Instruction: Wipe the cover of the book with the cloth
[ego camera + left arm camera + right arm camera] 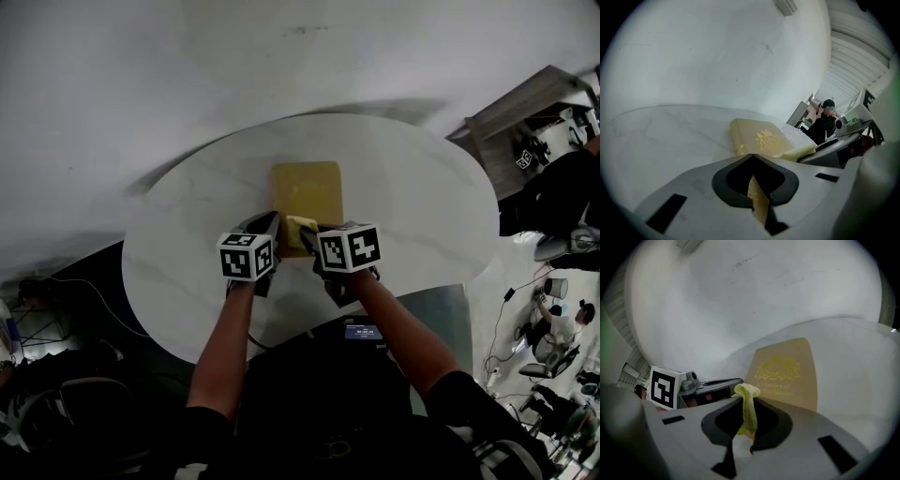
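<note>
Left tongs (752,161) and right tongs (743,404) each pinch the yellow cloth (300,228) over the near edge of the book (307,190), which lies on the table (178,244).

Pretty sure I'm in some kind of lab or office workspace, not anybody's home: bare white wall (717,56), a round white surface (178,253), and loose cables (89,289) lying across the floor (511,267). Off to my right there's a grey desk (520,103) with gear carrying the same sort of marker cube (524,158) as my left claw (270,225). There are also office chairs (541,367) and another person (825,123) back there among more equipment.
</note>
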Tool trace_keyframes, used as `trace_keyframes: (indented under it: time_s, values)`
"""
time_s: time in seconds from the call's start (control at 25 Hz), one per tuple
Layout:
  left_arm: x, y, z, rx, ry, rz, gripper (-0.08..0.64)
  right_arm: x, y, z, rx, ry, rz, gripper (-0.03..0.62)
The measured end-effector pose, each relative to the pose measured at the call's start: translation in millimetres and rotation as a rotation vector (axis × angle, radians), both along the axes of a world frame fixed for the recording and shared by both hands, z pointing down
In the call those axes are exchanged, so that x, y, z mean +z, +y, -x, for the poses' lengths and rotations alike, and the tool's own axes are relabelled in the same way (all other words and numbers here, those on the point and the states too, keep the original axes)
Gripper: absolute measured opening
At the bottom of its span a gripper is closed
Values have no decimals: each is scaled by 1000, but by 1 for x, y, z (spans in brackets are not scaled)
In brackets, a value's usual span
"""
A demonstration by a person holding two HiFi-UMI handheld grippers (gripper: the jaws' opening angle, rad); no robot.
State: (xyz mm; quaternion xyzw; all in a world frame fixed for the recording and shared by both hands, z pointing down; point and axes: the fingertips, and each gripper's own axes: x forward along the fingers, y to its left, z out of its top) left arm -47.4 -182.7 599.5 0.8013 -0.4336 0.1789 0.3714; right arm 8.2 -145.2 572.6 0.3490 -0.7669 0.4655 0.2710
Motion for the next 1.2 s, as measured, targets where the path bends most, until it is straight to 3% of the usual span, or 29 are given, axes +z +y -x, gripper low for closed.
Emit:
trace_keyframes:
  time_s: [0.44,1.2]
  values:
    - [0,-1,0,-2,14,5,2,20,19,18,-43,14,56,87]
    - [1,-1,1,1,0,-2,2,21,16,-12,-28,60,26,87]
